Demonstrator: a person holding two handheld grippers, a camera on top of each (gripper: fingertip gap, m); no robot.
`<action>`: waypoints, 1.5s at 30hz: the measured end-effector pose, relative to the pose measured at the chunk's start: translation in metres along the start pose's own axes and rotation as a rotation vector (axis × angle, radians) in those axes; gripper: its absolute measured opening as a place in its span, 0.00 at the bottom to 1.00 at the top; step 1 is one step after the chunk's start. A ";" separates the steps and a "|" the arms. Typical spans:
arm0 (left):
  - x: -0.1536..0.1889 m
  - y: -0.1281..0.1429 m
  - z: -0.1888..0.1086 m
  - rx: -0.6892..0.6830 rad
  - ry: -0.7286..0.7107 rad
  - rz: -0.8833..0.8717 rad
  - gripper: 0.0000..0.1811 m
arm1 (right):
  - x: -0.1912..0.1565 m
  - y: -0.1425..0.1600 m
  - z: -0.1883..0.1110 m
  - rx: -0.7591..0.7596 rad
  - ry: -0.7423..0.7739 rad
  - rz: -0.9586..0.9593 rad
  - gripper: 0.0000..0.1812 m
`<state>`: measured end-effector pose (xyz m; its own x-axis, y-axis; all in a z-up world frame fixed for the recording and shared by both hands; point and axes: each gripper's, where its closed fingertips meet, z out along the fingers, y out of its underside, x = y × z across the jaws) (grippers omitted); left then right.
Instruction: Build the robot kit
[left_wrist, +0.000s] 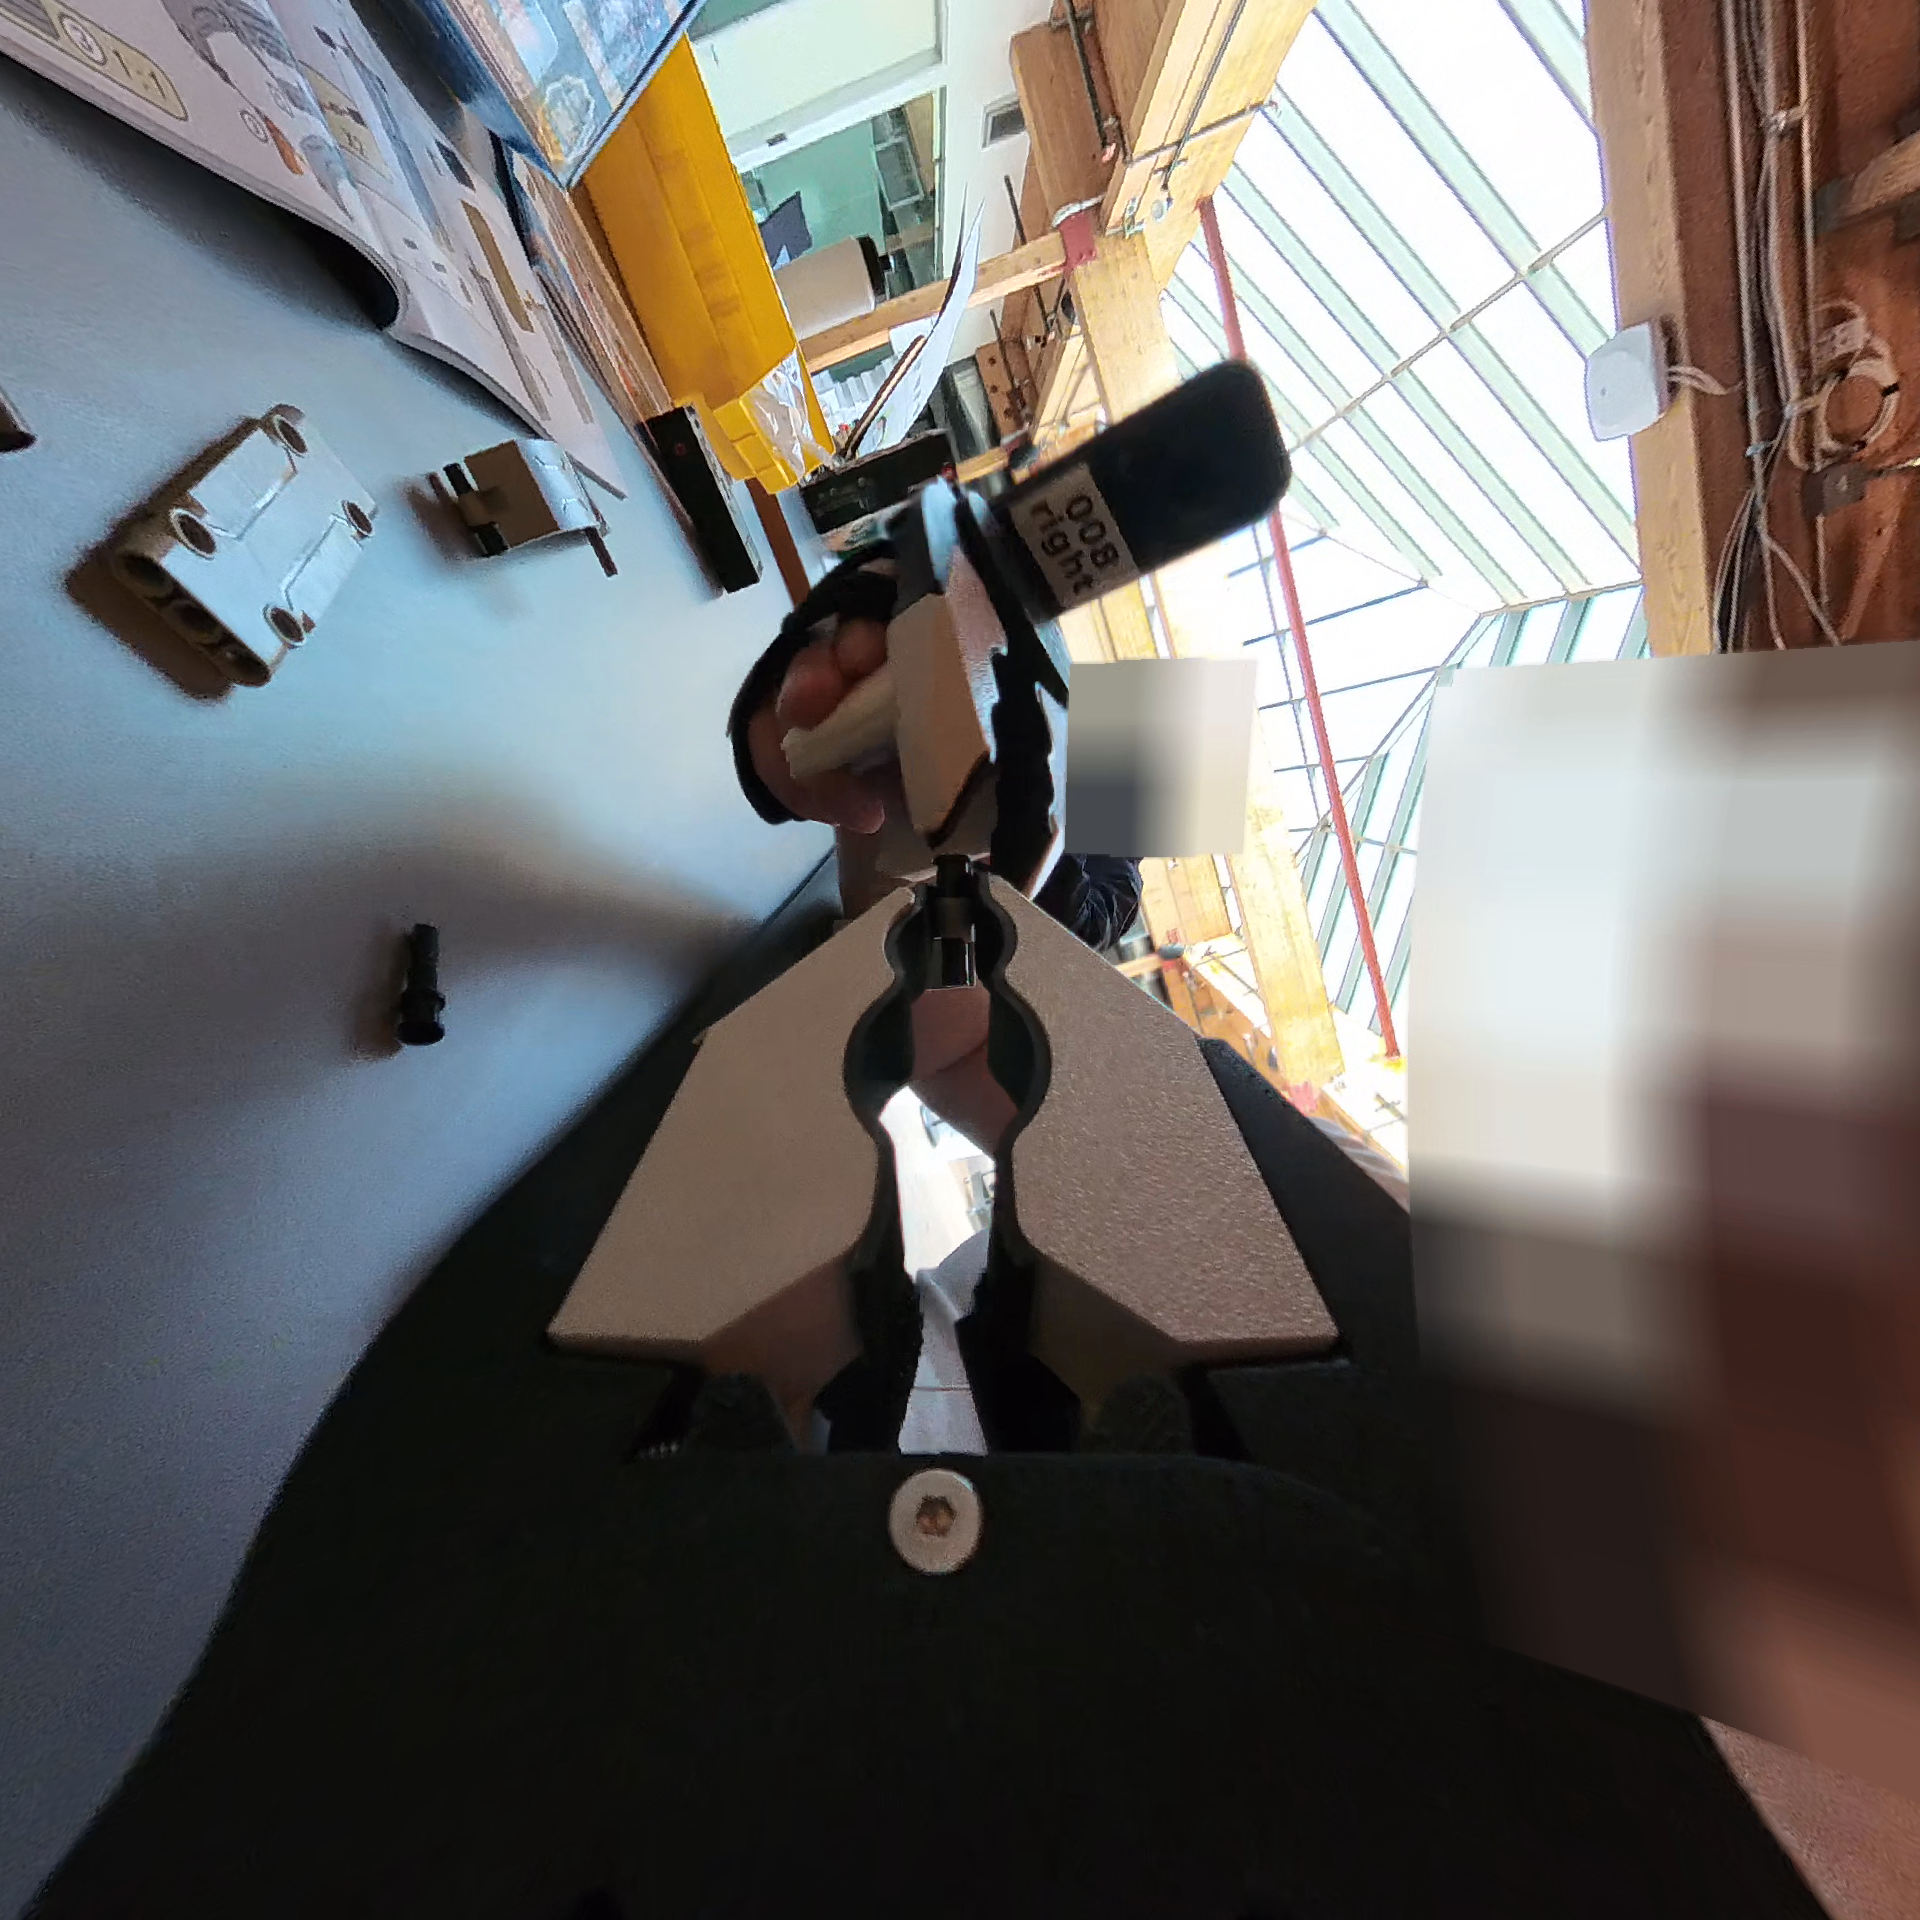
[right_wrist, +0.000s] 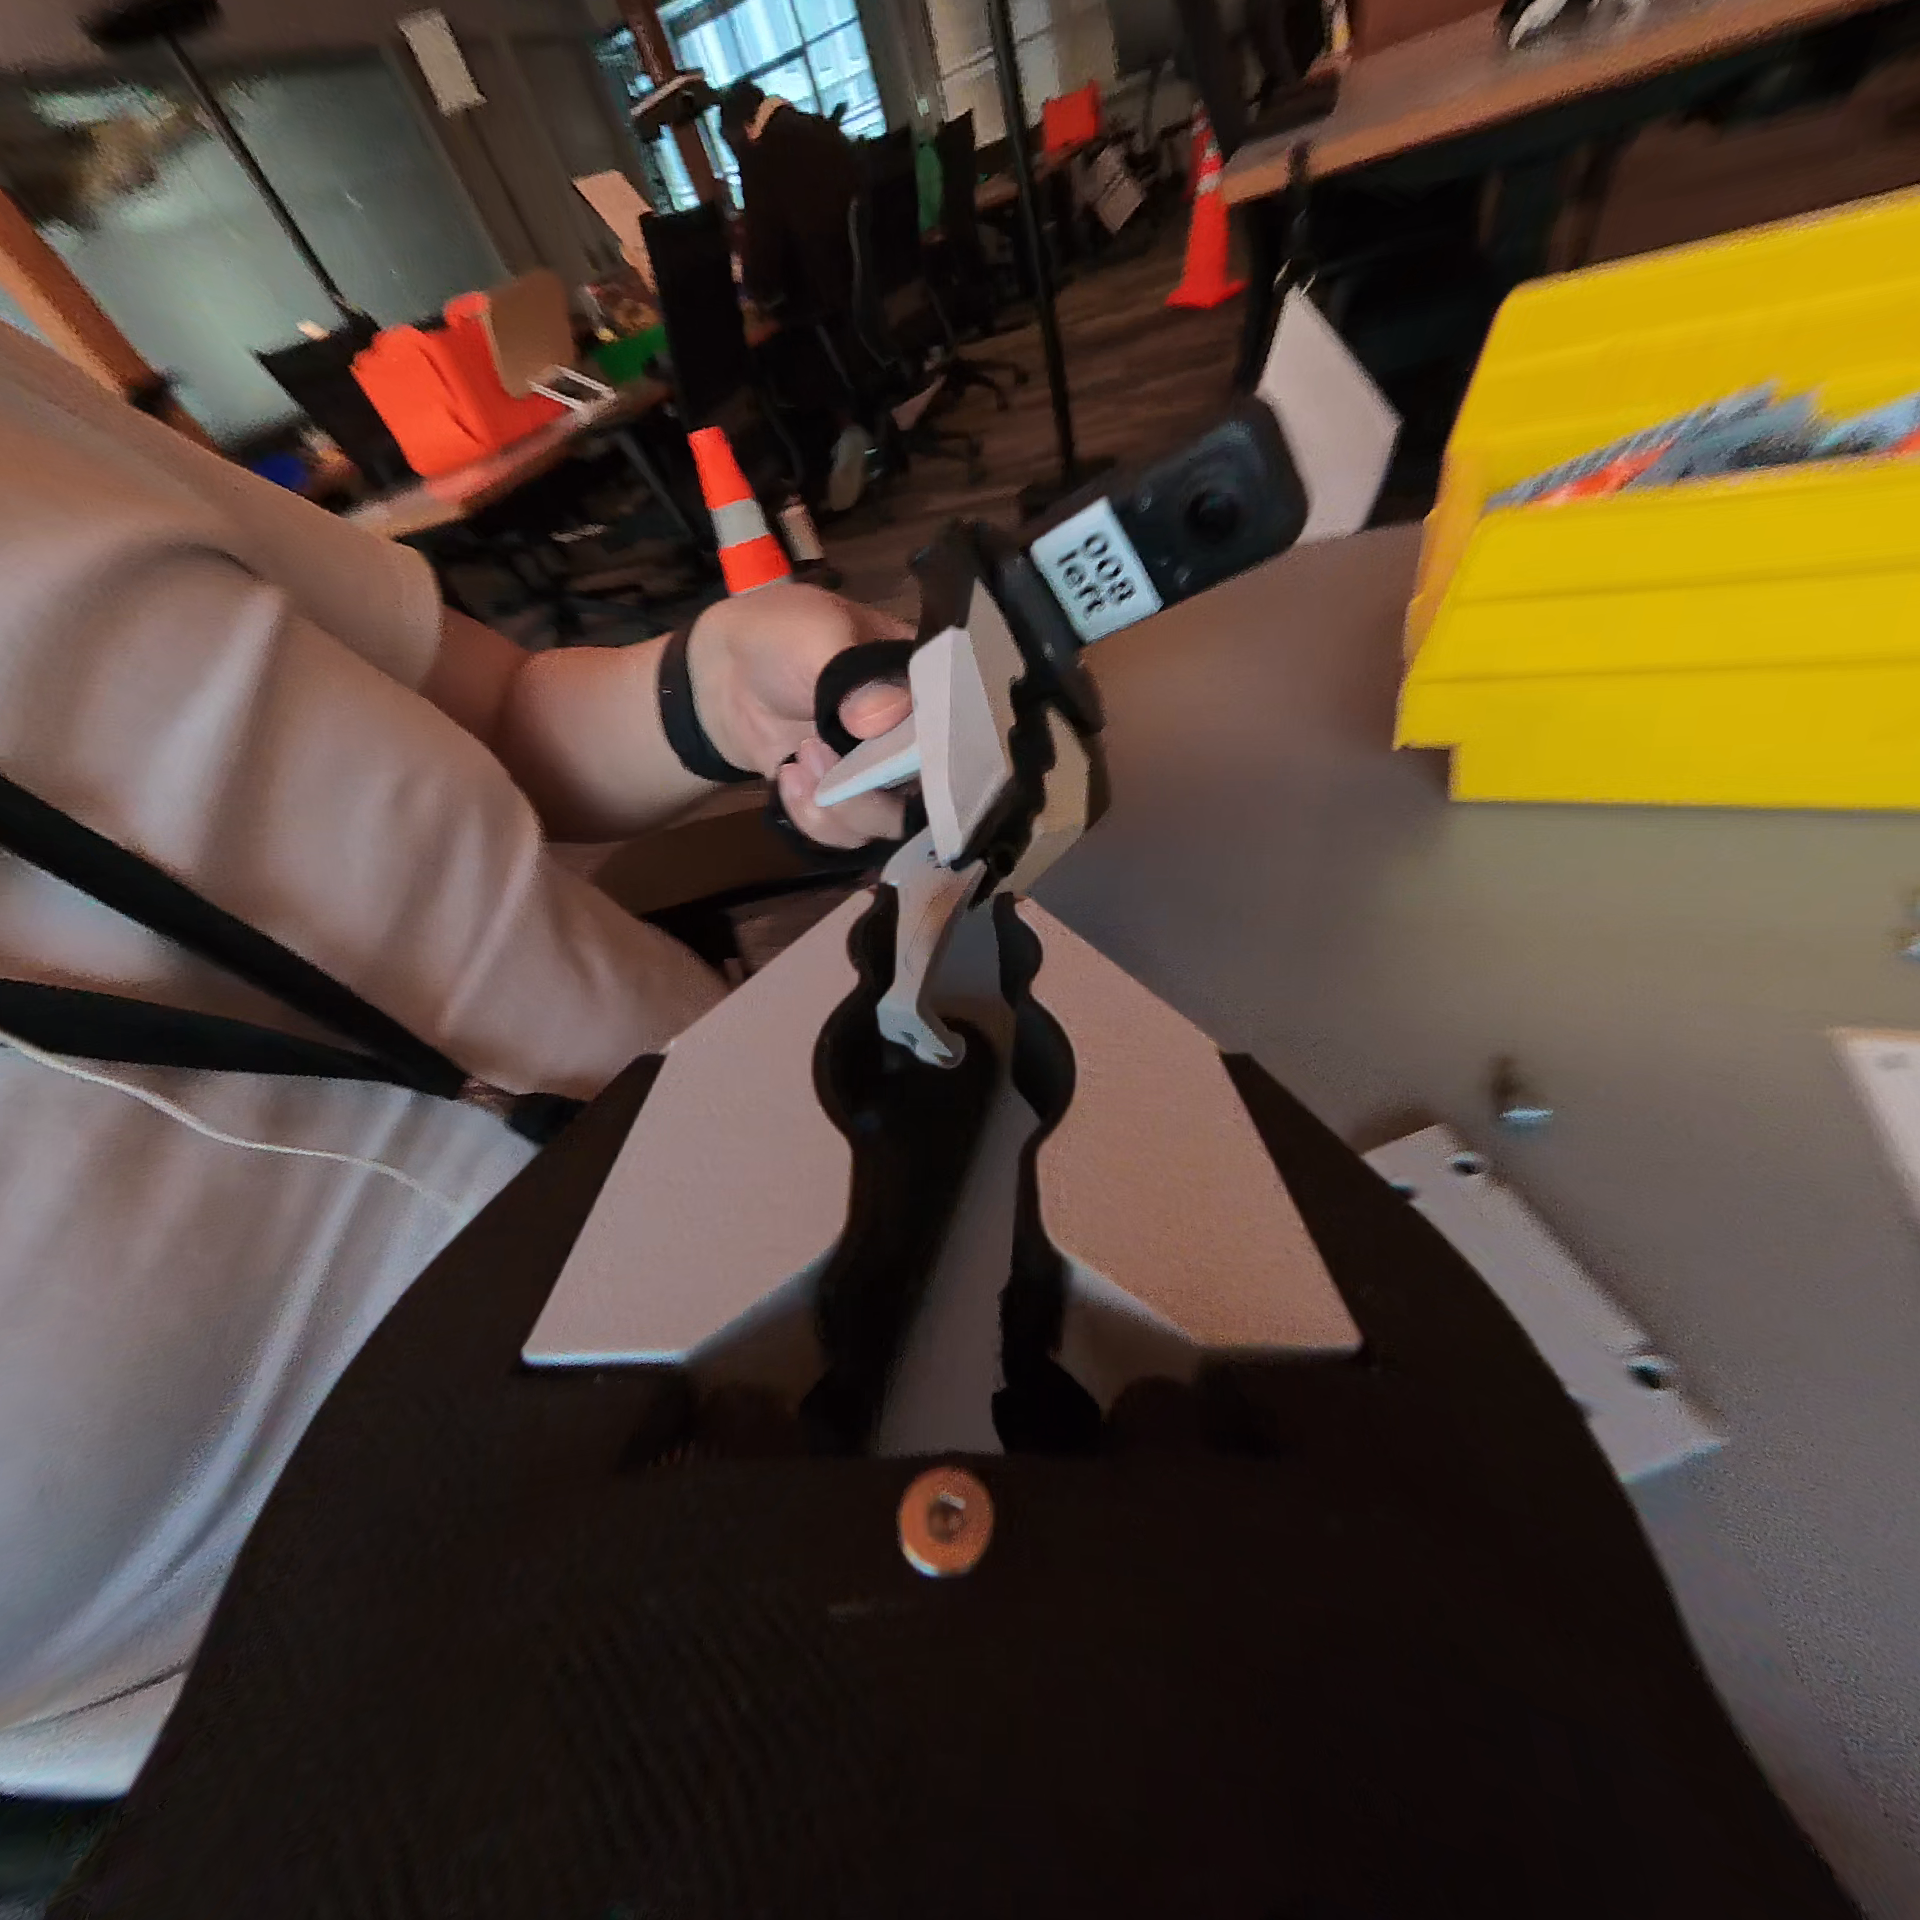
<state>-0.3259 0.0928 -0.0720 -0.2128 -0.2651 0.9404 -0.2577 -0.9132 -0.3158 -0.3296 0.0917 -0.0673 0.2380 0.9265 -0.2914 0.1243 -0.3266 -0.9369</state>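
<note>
Pinching a small black pin (left_wrist: 951, 940) at the very tip of my left gripper (left_wrist: 954, 914), I have its two fingers closed tight on it, well above the table. My right gripper (right_wrist: 940, 935) is clamped on a bent grey plastic piece (right_wrist: 920, 977), held tip to tip with the other tool, so pin and grey piece are touching or nearly so; whether the pin is already seated I cannot tell. Still lying loose on the grey table (left_wrist: 208, 779) are a second black pin (left_wrist: 420, 985), a light grey block with round holes (left_wrist: 223, 545) and a smaller tan and grey piece (left_wrist: 520, 504), so some building seems left. Farther off lies an open booklet of pictures (left_wrist: 343, 177), and yellow bins (right_wrist: 1683, 582) of small parts stand at the table's edge. Around it is a workshop with desks, orange cones (right_wrist: 738, 514), wooden beams and a glass roof overhead.
</note>
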 end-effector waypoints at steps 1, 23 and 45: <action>0.000 0.002 0.001 -0.017 -0.007 0.014 0.02 | -0.003 0.005 0.002 -0.025 -0.045 0.064 0.09; 0.004 -0.014 0.002 0.073 -0.075 0.419 0.09 | 0.019 -0.028 -0.006 0.508 -0.167 0.785 0.00; 0.028 -0.009 -0.009 0.030 0.110 0.419 0.13 | 0.005 -0.025 0.001 0.496 -0.247 0.804 0.00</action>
<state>-0.3380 0.0960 -0.0437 -0.3925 -0.5821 0.7121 -0.1008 -0.7423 -0.6624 -0.3322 0.1045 -0.0459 -0.1412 0.4930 -0.8585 -0.4202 -0.8150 -0.3990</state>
